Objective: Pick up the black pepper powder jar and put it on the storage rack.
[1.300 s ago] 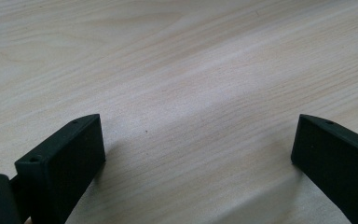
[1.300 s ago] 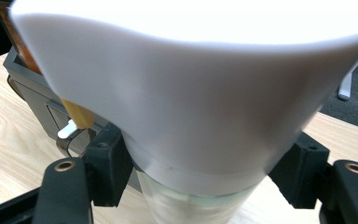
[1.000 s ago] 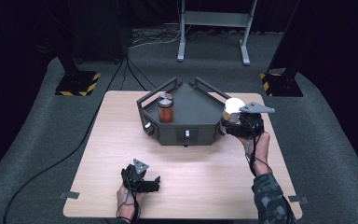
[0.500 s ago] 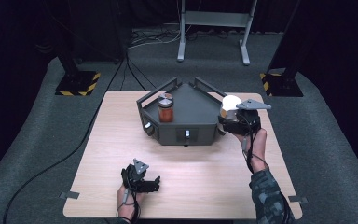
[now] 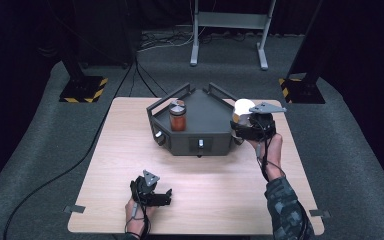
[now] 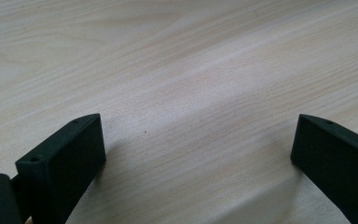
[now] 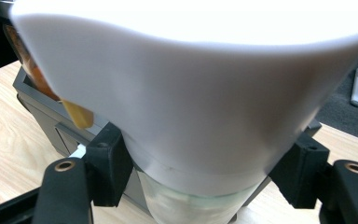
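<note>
High view: right gripper (image 5: pixel 244 121) clamps a white-lidded glass jar (image 5: pixel 242 109) at the right edge of the dark grey angular metal tray (image 5: pixel 200 132); an orange-filled jar (image 5: pixel 178 115) stands inside the tray.

Left gripper view: left gripper (image 6: pixel 200 149) spread wide over the pale wooden table (image 6: pixel 177 70), holding nothing.

Right gripper view: both pads press the jar just under its lid.

Background items around the work area.
Wooden surface (image 5: pixel 115 165) stands on grey carpet (image 5: pixel 40 150). Black cable (image 5: pixel 75 165) runs across the carpet at left. Two hazard-striped bases (image 5: pixel 82 90) flank the far corners; a grey metal stand (image 5: pixel 228 30) sits beyond, with cables near its foot.
</note>
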Motion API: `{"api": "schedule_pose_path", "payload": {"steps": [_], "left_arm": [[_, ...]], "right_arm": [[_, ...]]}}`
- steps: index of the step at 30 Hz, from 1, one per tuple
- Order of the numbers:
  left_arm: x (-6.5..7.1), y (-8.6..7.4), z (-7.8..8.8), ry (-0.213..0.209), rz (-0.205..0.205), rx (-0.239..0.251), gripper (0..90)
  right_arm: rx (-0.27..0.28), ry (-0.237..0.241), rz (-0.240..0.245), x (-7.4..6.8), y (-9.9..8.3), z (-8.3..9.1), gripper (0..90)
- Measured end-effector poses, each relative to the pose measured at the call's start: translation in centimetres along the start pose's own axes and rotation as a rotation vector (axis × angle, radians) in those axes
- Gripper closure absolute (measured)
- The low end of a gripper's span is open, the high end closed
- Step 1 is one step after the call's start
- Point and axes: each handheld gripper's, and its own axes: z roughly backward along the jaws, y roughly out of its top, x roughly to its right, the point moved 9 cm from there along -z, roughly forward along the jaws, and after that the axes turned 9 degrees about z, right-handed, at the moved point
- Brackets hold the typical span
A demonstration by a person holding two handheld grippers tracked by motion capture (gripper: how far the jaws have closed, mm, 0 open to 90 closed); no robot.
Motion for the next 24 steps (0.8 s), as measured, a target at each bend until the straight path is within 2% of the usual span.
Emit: {"api": "schedule_pose_path", "payload": {"steps": [24], "left_arm": [[0.0,0.0,0.0,0.001,-0.002,0.003,2.8]], "right_arm": [[-0.002,0.022,0.012,-0.3,1.4,-1.5,29.6]]}}
